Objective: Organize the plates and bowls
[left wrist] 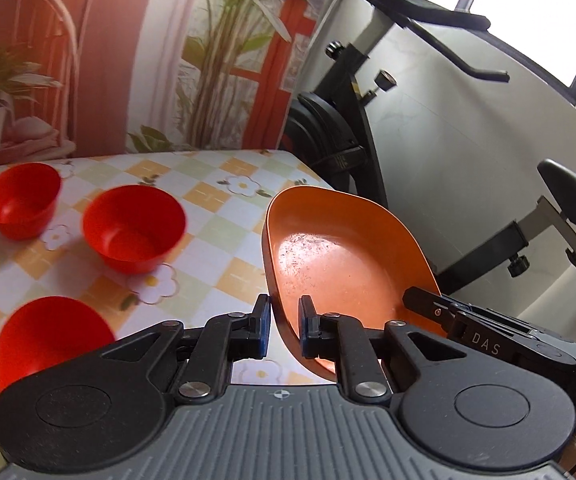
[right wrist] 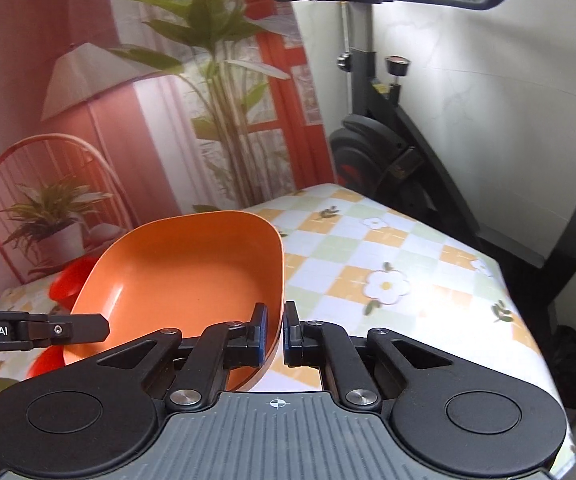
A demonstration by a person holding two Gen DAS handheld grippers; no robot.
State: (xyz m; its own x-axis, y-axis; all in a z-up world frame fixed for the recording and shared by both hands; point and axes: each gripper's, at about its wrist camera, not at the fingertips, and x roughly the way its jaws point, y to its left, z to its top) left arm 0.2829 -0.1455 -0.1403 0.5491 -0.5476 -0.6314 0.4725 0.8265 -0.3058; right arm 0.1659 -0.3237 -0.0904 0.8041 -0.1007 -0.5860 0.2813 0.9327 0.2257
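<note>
Plate (left wrist: pixel 340 256) tilted above table (left wrist: pixel 224 184) corner; both claws, left (left wrist: pixel 284 326) and right (right wrist: pixel 275 332), pinching its rim.

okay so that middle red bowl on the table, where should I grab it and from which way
Take the middle red bowl by its rim, coming from above with one finger inside and one outside the wall. It sits upright and open, apart from the other red bowls, and its thin flared wall suits a pinch. Both grippers are clamped on the orange dish now.

Table (left wrist: pixel 224 184) with floral checked cloth, three red bowls (left wrist: pixel 134 228) on it
</note>
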